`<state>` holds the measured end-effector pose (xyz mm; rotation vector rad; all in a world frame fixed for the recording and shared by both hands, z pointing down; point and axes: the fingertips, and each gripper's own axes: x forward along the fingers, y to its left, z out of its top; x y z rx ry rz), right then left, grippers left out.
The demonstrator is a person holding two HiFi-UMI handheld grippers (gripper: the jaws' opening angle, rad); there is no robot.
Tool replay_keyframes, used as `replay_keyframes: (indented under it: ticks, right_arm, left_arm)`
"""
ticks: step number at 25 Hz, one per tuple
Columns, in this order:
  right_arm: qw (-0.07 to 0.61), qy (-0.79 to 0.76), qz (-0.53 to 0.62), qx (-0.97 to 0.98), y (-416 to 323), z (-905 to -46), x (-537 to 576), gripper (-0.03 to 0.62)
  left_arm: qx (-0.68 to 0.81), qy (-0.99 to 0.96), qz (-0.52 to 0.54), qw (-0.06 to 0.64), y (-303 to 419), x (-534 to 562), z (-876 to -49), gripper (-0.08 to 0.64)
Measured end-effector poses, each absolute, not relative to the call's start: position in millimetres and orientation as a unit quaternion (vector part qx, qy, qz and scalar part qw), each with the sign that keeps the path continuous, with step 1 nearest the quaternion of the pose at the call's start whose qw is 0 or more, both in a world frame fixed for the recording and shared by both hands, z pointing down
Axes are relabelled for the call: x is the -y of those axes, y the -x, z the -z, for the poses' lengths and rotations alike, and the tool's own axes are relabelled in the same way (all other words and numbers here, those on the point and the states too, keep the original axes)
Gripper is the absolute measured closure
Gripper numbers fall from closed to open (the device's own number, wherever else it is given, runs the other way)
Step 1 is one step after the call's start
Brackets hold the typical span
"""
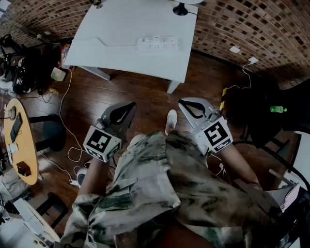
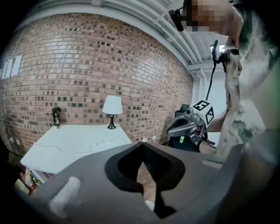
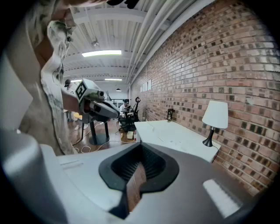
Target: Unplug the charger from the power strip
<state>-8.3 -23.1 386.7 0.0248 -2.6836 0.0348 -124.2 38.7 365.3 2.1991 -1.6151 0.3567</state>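
A white power strip [image 1: 157, 43] lies on the white table [image 1: 121, 29] against the brick wall, its cable running off to the left. I cannot make out a charger on it from here. Both grippers hang over the wooden floor, well short of the table. My left gripper [image 1: 131, 104] is shut with nothing between its jaws, and my right gripper [image 1: 183, 102] looks the same. In the left gripper view the strip [image 2: 106, 140] shows faintly on the table beyond the left gripper [image 2: 142, 146]. The right gripper [image 3: 140, 148] points along the table's side.
A white-shaded lamp [image 1: 180, 8] stands at the table's back edge. A round wooden side table [image 1: 19, 145] and a dark stool [image 1: 53, 133] are at the left, with loose cables [image 1: 68, 131] on the floor. A black chair with a green bottle [image 1: 278, 109] sits at the right.
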Motion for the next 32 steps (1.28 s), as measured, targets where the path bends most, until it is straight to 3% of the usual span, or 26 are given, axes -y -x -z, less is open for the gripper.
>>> replay_keyframes:
  ticks: [9, 19, 22, 32]
  right_arm:
    - [0.268, 0.014, 0.014, 0.963, 62.8, -439.7, 160.1, 0.586]
    - [0.362, -0.030, -0.023, 0.932, 150.8, -531.9, 237.6, 0.586]
    - [0.392, -0.056, -0.032, 0.918, 173.5, -556.5, 263.6, 0.586]
    - [0.448, -0.092, -0.064, 0.887, 200.3, -611.2, 287.2, 0.586]
  left_arm:
    - [0.565, -0.791, -0.141, 0.189, 151.1, 91.9, -391.2, 0.557]
    - [0.493, -0.832, -0.192, 0.166, 241.7, 189.8, -439.9, 0.553]
    - [0.451, -0.848, -0.222, 0.167, 258.8, 220.4, -463.8, 0.471]
    - [0.318, -0.880, -0.314, 0.159, 241.2, 275.6, -550.2, 0.422]
